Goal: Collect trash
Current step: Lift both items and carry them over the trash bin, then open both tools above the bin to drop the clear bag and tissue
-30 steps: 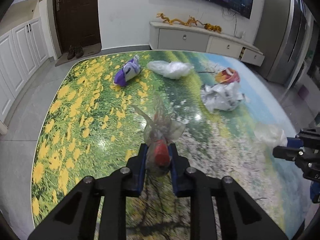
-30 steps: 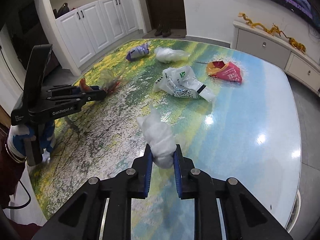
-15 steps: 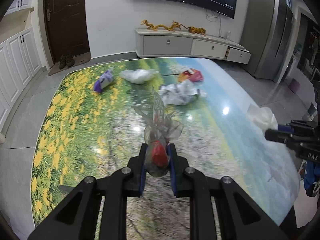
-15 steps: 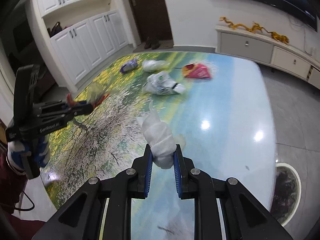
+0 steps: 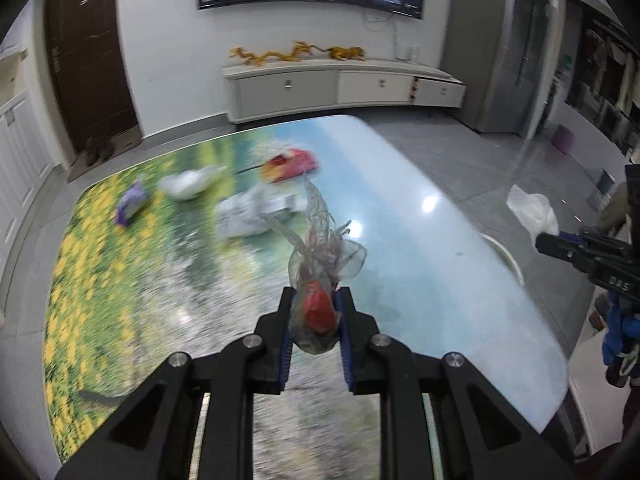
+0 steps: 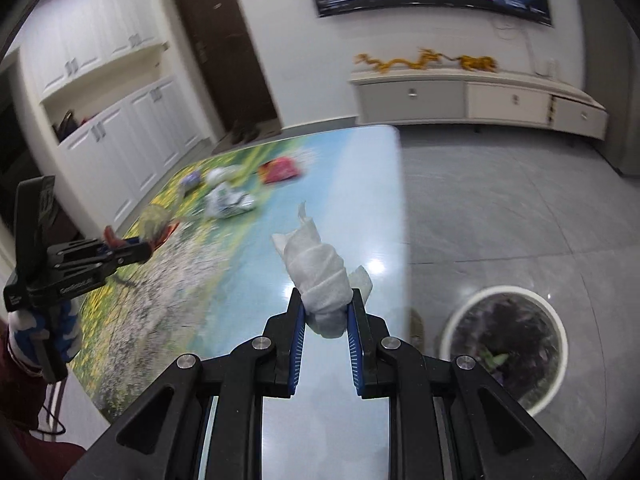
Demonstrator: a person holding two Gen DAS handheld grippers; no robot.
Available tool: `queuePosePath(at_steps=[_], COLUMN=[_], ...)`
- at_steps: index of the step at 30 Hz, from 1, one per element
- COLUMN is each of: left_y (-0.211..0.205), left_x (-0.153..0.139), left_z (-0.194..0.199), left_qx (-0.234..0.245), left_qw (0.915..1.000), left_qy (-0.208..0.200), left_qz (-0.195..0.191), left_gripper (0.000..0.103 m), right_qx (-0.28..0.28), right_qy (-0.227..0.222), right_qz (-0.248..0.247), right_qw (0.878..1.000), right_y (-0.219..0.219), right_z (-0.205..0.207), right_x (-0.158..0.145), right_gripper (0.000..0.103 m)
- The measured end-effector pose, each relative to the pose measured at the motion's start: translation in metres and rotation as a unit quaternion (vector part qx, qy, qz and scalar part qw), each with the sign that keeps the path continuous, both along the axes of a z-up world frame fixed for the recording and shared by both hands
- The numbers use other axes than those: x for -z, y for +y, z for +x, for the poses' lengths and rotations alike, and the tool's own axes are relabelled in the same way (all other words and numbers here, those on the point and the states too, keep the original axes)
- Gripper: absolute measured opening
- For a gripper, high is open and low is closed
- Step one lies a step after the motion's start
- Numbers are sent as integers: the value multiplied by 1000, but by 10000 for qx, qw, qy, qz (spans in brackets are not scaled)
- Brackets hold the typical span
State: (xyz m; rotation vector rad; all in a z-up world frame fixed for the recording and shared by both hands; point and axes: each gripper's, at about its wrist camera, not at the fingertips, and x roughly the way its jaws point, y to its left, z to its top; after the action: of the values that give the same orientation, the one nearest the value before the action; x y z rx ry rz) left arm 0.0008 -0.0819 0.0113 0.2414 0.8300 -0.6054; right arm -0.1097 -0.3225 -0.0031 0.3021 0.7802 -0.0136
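A: Since a second ago both grippers had swung right, off the bench middle toward its edge; the bin (image 6: pixel 505 344) had come into the right wrist view. Loads unchanged.

B: Jaws?

A: Left gripper (image 5: pixel 314 314) jaws nearly closed, pinching the clear wrapper (image 5: pixel 320 264) with a red bit inside. Right gripper (image 6: pixel 326 316) jaws clamped on the white tissue wad (image 6: pixel 318 272). Both pieces were in the air, above the bench (image 5: pixel 420 280).

B: Risks?

A: Wrapper was held by its low end only, loose tail sticking up. Fast swing could slip it out. Tissue grip looked firmer, but the bin sat on the floor below the bench edge, right of the jaws. Early release would land the wad on the bench or floor.

B: Left on the bench?

A: Farther back: white printed bag (image 5: pixel 248 216), red packet (image 5: pixel 290 164), pale bag (image 5: pixel 188 182), purple packet (image 5: pixel 130 204). All blurred and untouched.
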Motion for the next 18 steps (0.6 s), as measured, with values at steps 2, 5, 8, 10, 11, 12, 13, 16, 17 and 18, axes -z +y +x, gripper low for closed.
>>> queuePosePath(at_steps=[2,5,8,10,11,12,13,16,17,18], left_y=[-21,-60,-98,-125,-143,-156,-172,-221,-238,-255], left_x=[-1,-3,-2,1,3,4,7,19,25,32], left_z=[-3,-6,-10,-14,-16,-18,-20,-25,-24,-23], left_qx=[168,473,771,974,1114,1221,1342,1675,1772,1846], left_qw=[9999,9988,9968,9949,9932,9918,9901,9840,9817,9795], left_qy=[23,109,199,241,271,292,306,400,478,594], left_qz=[24,58,87,138,185,223,275,458,513,547], left_gripper=[20,20,20,20,20,20,20,20,20,20], right_qx=[205,516,813,1037,1127,1228,1333,1561,1638,1691], right_qy=[2,43,125,204,237,276,321,445,496,537], right_qz=[54,116,171,236,271,320,377,478,501,518], right_qw=[9998,9986,9965,9941,9930,9915,9898,9856,9840,9828], right_y=[-17,-43,-70,-90,-98,-107,-116,-141,-149,-156], right_z=[-7,-18,-27,-33,-35,-37,-39,-41,-40,-40], right_x=[4,15,28,40,45,51,59,77,84,89], right_gripper=[20,20,20,20,20,20,20,21,22,22])
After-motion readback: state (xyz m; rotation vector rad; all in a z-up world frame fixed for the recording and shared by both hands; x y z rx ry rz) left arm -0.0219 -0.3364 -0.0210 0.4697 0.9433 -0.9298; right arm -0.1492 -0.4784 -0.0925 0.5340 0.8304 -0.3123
